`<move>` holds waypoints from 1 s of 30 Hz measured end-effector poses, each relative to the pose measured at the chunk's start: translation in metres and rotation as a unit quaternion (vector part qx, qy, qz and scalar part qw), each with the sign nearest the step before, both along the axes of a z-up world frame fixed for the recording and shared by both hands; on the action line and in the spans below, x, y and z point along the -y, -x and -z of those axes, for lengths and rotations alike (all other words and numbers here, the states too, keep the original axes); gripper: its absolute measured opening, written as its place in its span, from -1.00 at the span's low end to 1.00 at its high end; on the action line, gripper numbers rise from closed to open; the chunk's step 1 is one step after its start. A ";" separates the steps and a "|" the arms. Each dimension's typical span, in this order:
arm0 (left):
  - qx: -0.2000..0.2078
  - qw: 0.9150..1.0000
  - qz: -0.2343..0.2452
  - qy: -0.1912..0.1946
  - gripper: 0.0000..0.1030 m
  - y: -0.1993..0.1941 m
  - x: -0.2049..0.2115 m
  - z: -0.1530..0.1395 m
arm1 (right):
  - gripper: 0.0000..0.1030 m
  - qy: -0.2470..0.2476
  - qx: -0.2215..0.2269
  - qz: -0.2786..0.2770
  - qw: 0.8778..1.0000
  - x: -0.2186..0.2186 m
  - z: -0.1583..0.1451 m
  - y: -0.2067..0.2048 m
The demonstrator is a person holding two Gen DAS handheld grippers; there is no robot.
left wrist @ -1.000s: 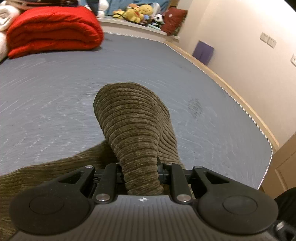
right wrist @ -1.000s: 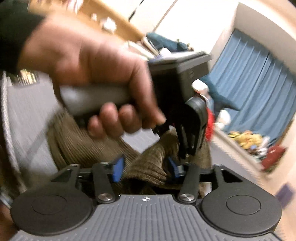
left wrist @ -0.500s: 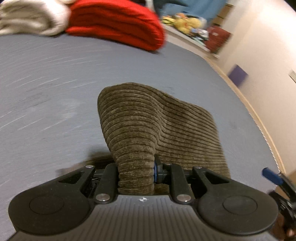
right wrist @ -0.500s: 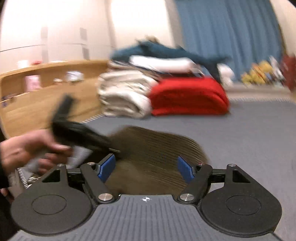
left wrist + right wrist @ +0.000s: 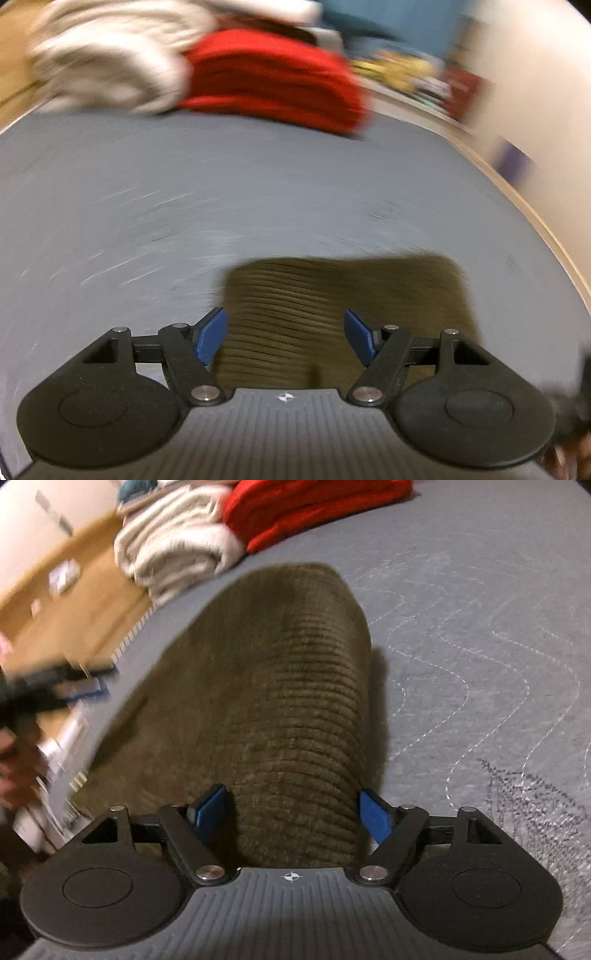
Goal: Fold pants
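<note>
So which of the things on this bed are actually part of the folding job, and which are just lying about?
Part of the job:
- brown corduroy pants, lying on the grey bed
- left tongs, jaws opening above the pants
- right tongs, jaws closing, pants between them

Just lying about:
- red blanket
- white blanket
- soft toys, blurred

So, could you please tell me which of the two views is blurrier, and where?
Left wrist view: smeared nearly throughout, the corduroy pants and red blanket streaked; right wrist view: pants ribs and mattress stitching fairly crisp, only the left edge blurs.
</note>
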State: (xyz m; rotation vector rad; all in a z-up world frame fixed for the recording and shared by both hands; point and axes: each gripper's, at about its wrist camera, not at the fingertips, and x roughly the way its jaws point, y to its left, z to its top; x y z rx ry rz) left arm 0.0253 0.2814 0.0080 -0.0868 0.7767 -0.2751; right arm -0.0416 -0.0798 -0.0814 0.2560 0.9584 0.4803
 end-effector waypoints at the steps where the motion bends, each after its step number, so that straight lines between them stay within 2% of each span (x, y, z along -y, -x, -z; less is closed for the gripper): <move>1: 0.007 0.999 0.046 -0.017 0.47 0.010 0.014 -0.001 | 0.38 0.007 0.004 -0.003 1.000 -0.002 -0.002 0.001; 2: 0.015 0.995 0.091 -0.045 0.49 0.020 0.027 -0.001 | 0.36 0.008 0.003 -0.003 1.000 -0.002 -0.004 0.001; 3: 0.022 0.987 0.133 -0.091 0.49 0.031 0.042 0.004 | 0.33 0.004 -0.002 0.001 1.000 -0.001 -0.006 -0.001; 4: 0.021 0.974 0.176 -0.144 0.49 0.043 0.055 0.014 | 0.32 -0.006 -0.006 0.008 1.000 0.001 -0.008 -0.004; 5: 0.007 0.960 0.213 -0.181 0.48 0.053 0.067 0.026 | 0.32 -0.017 -0.006 0.017 1.000 0.004 -0.010 -0.008; 6: -0.016 0.943 0.253 -0.217 0.45 0.065 0.072 0.043 | 0.33 -0.035 -0.005 0.035 0.999 0.010 -0.013 -0.012; 7: -0.016 0.926 0.280 -0.255 0.45 0.077 0.076 0.057 | 0.33 -0.054 -0.002 0.057 0.997 0.018 -0.017 -0.015; 8: -0.009 0.918 0.292 -0.268 0.46 0.085 0.078 0.062 | 0.35 -0.072 0.000 0.077 0.994 0.026 -0.019 -0.021; 9: -0.009 0.921 0.290 -0.261 0.45 0.086 0.075 0.059 | 0.38 -0.093 0.000 0.097 0.991 0.032 -0.021 -0.028; 10: -0.014 0.927 0.284 -0.243 0.44 0.083 0.070 0.054 | 0.41 -0.108 0.000 0.111 0.988 0.035 -0.022 -0.037; 12: -0.019 0.937 0.282 -0.207 0.44 0.081 0.057 0.046 | 0.48 -0.115 -0.001 0.125 0.985 0.034 -0.022 -0.056; 15: -0.007 0.943 0.285 -0.172 0.44 0.078 0.049 0.035 | 0.52 -0.128 -0.015 0.135 0.982 0.029 -0.016 -0.090; 19: 0.042 0.969 0.218 -0.111 0.44 0.061 0.035 0.012 | 0.52 -0.142 -0.034 0.145 0.979 0.020 -0.004 -0.123; 21: 0.057 0.980 0.170 -0.091 0.41 0.048 0.025 0.004 | 0.38 -0.130 -0.028 0.162 0.978 0.022 0.001 -0.129; 22: 0.062 0.983 0.152 -0.086 0.36 0.042 0.021 0.003 | 0.33 -0.129 -0.024 0.171 0.977 0.022 0.005 -0.131; 24: 0.066 0.987 0.119 -0.083 0.12 0.030 0.017 0.003 | 0.21 -0.129 -0.026 0.191 0.973 0.023 0.018 -0.132; 25: 0.067 0.988 0.109 -0.085 0.06 0.025 0.016 0.003 | 0.19 -0.131 -0.029 0.200 0.971 0.026 0.025 -0.133; 27: 0.062 0.990 0.091 -0.093 -0.20 0.016 0.014 0.008 | 0.15 -0.141 -0.034 0.208 0.967 0.031 0.033 -0.137; 29: 0.026 0.992 0.074 -0.098 -0.40 0.003 0.012 0.019 | 0.15 -0.146 -0.037 0.209 0.966 0.035 0.037 -0.138; 30: -0.011 0.992 0.067 -0.105 -0.46 -0.002 0.010 0.030 | 0.15 -0.146 -0.034 0.205 0.967 0.035 0.037 -0.138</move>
